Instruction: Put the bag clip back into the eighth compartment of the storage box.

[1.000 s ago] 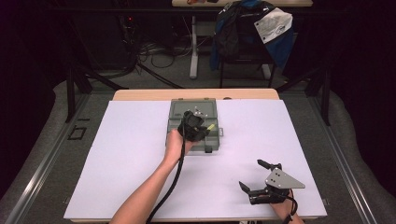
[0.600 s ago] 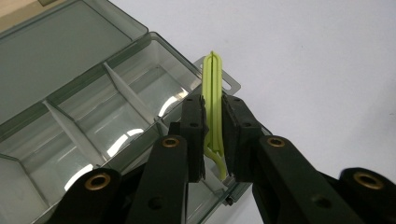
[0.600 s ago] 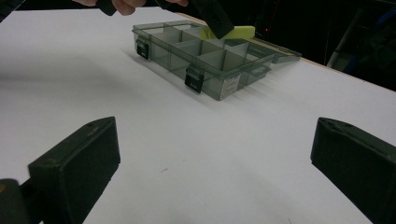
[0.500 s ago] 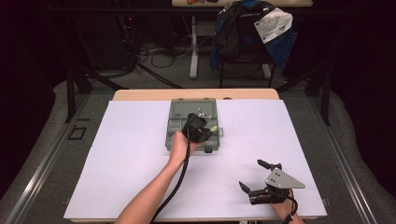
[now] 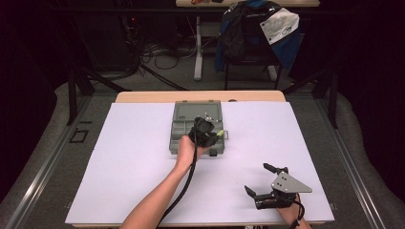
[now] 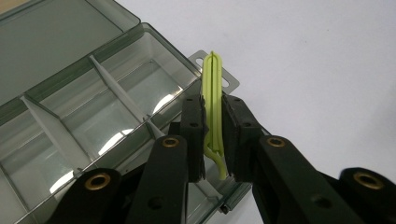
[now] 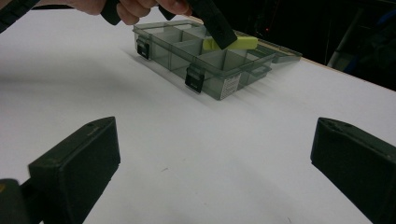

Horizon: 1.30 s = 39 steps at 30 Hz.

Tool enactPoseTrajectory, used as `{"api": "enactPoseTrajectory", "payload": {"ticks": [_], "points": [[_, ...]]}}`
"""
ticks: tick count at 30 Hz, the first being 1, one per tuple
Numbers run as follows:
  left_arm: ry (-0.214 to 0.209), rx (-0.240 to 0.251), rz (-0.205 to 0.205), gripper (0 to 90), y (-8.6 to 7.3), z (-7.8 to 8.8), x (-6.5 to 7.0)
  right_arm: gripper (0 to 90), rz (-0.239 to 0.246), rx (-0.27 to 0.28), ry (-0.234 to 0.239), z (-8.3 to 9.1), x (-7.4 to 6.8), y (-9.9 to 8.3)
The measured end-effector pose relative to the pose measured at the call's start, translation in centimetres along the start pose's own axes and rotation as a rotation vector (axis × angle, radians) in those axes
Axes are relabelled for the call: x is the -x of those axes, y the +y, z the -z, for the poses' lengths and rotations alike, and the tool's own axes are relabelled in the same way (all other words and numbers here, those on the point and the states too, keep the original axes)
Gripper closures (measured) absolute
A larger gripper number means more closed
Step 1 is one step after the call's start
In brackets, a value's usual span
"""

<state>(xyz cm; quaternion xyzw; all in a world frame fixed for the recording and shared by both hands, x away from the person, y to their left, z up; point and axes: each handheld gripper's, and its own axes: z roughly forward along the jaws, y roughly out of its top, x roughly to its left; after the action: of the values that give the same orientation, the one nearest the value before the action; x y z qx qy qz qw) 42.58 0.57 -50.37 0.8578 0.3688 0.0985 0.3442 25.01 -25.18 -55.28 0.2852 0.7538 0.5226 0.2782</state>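
Slightly shifted over the grey-green clear plastic compartment box, the left gripper is clamped on a thin lime-green plastic clip, long axis along its fingers, above the box's right-end compartment; the right gripper is held wide, well apart.

A slim yellow-green plastic clip, long and narrow with a hooked near end, is pinched edge-on above the right end of a smoky clear compartment box. The box lies open at the table's far middle, lid folded back, dividers bare
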Motion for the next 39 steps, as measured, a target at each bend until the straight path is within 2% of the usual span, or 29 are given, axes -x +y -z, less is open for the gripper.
{"api": "enactPoseTrajectory", "payload": {"ticks": [5, 8, 21, 25, 26, 28, 38, 39], "points": [[0.006, 0.001, 0.012, 79.5, -0.2, -0.4, 0.0, 0.8, 0.004, -0.008, 0.001, 0.1, 0.0, 0.0], [-0.003, -0.007, 0.008, 79.5, -0.2, -0.4, -0.1, 0.9, 0.001, -0.001, 0.002, 0.0, 0.0, 0.0], [0.017, -0.023, 0.011, 79.4, -0.5, -1.0, 0.0, 0.8, 0.002, 0.000, 0.002, 0.0, 0.0, 0.0], [0.006, -0.027, 0.010, 78.5, -0.5, -1.0, 0.0, 0.9, 0.002, -0.009, 0.003, 0.1, 0.0, 0.0], [0.021, -0.025, 0.012, 76.9, -0.5, -1.0, 0.1, 0.9, 0.002, -0.009, 0.003, 0.1, 0.0, 0.0], [0.012, -0.018, 0.006, 72.4, -0.5, -1.0, 0.1, 0.9, 0.003, -0.008, 0.004, 0.1, 0.0, 0.0], [0.011, -0.012, -0.023, 32.7, -0.7, -0.5, 0.3, 0.9, -0.003, -0.006, 0.000, 0.2, 0.0, 0.0], [0.014, -0.007, -0.038, 29.1, -0.8, -0.2, 0.4, 0.9, -0.002, -0.004, -0.002, 0.2, 0.0, -0.1]]}}
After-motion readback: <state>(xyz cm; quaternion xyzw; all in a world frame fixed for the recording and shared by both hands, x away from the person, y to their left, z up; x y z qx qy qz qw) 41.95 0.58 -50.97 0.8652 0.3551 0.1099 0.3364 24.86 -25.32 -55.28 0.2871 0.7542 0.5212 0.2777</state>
